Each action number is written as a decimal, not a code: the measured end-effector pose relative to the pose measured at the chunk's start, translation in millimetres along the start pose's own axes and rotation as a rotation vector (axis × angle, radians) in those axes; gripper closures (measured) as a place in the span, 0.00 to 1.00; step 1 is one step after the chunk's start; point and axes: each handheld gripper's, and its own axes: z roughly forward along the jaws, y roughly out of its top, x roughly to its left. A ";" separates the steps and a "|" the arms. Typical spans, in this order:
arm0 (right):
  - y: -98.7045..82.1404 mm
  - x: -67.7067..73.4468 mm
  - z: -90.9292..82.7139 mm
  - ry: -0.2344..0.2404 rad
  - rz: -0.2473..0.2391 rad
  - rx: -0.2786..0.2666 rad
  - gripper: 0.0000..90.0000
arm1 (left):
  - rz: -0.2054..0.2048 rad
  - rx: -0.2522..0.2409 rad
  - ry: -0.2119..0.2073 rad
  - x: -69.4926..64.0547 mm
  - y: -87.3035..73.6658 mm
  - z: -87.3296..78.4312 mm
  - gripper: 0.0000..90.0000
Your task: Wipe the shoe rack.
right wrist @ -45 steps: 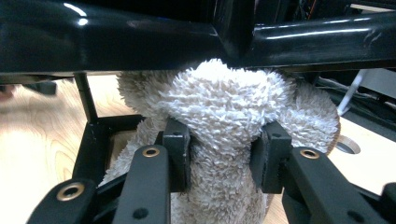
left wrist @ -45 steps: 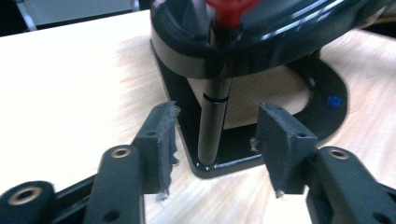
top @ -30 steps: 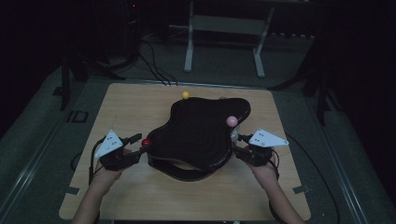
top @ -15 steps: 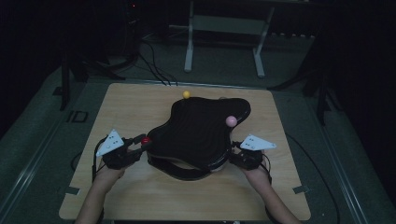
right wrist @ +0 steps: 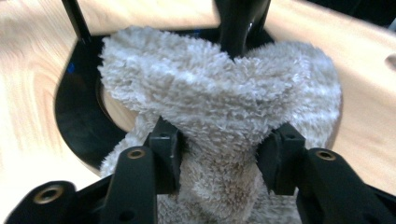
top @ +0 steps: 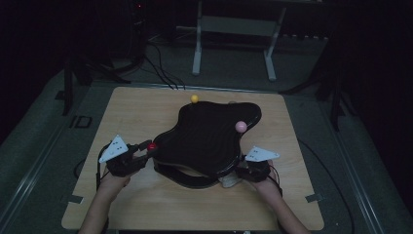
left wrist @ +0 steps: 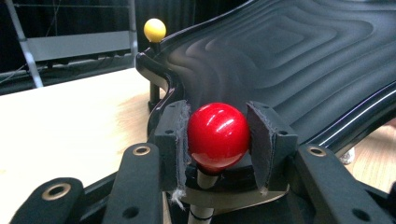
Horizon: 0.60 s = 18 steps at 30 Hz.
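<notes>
A black wavy board (top: 204,141) stands on thin posts over a black base ring (right wrist: 74,107). Its corners carry a red knob (top: 152,146), a yellow knob (top: 194,98) and a pink knob (top: 240,126). My left gripper (top: 148,147) has just closed its jaws on the red knob (left wrist: 217,135), and both pads press its sides. At the board's near right corner, my right gripper (top: 239,174) holds a fluffy beige cloth (right wrist: 219,93) low by a post (right wrist: 240,23). Its jaws have just been opening, and the cloth stays bunched between the pads, touching both.
The board sits mid-table on a light wooden tabletop (top: 146,112). Bare wood lies in front of it and to both sides. Cables (top: 160,73) and a white stand (top: 234,29) are on the dark floor behind the table.
My right gripper has sunk toward the tabletop beside the board's near right corner, with the cloth. The left gripper has stayed at the red knob.
</notes>
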 end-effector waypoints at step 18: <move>0.3 0.8 4.6 0.000 0.018 -0.031 0.68 | 0.003 0.012 0.000 0.0 1.1 0.0 0.66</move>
